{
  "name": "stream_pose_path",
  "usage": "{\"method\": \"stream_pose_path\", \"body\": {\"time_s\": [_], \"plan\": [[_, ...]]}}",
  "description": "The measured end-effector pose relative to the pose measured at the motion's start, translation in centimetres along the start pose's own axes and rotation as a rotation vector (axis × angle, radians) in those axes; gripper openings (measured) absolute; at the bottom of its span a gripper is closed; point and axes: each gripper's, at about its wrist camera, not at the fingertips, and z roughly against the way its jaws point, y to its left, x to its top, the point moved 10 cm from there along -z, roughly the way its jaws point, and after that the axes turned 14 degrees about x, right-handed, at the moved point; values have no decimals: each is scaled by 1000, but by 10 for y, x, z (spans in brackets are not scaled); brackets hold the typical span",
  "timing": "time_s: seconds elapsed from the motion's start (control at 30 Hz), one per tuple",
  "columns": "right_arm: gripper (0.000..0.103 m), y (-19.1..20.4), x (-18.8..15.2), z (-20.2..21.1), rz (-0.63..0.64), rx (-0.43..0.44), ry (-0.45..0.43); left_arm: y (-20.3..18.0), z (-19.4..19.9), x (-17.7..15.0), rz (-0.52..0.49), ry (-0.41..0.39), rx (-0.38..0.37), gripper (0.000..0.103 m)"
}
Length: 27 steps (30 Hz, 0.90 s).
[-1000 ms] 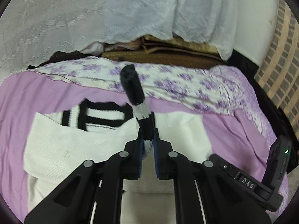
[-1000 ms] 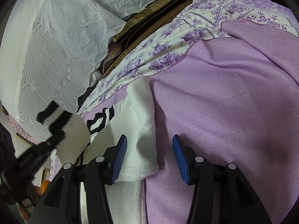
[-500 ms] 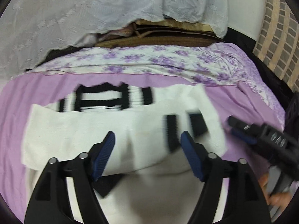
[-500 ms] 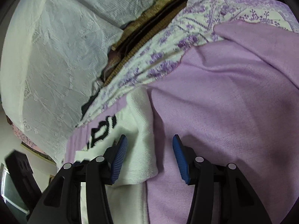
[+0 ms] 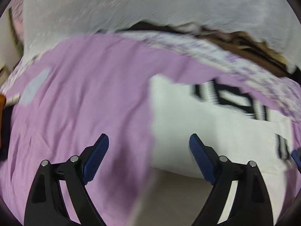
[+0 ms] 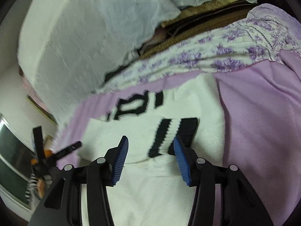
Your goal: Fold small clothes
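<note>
The right claw is hanging released, its blue pads spread apart with nothing between them, just above the white sweater that is filling the lower middle of the right wrist frame. Directly beyond the pads, a striped cuff with black bands is lying across the sweater body, and the black-and-white collar is showing further up, near the frame's centre.

The left claw is also hanging released and empty, its pads wide apart. It is pointing mostly at the purple bedspread; the sweater's left edge is sitting in the right half of that frame, with the right-hand pad over white knit and the left-hand pad over bare bedspread. This view is blurred, so finer detail cannot be read.

Judging by how things lie, at least one sleeve is already folded in over the body, which looks like an early-to-middle stage. The body itself is still lying long and flat on the bed, so further folds seem to remain.
</note>
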Motion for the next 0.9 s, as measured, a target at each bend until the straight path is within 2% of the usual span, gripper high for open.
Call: {"method": "stream_pose_path", "body": {"time_s": [0.07, 0.1, 0.17, 0.23, 0.37, 0.47, 0.53, 0.63, 0.67, 0.8, 0.9], "plan": [[44, -16, -4, -12, 27, -81, 41, 11, -32, -10, -8, 74, 26, 90], [41, -19, -4, -13, 53, -97, 40, 14, -40, -14, -1, 87, 15, 97], [41, -21, -7, -11, 92, -131, 43, 20, -46, -16, 40, 85, -23, 99], [44, -23, -6, -5, 112, -201, 29, 28, -41, -15, 69, 83, -42, 99], [45, 5, 4, 0, 181, -162, -2, 30, -2, 3, 86, -43, -93, 98], [48, 22, 4, -9, 213, -139, 22, 20, 11, 15, 40, -99, -77, 98], [49, 17, -1, -21, 213, -162, 49, 7, 2, 18, -22, -90, -40, 98], [49, -1, -12, -35, 192, -186, 91, -7, -38, 3, -90, 1, 31, 98], [49, 0, -12, -35, 195, -179, 87, -10, -44, -1, -93, 21, 22, 99], [49, 2, -12, -35, 203, -189, 82, -4, -42, 2, -56, 11, -17, 98], [52, 9, -12, -28, 216, -195, 59, 1, -30, 4, -39, -35, -33, 98]]}}
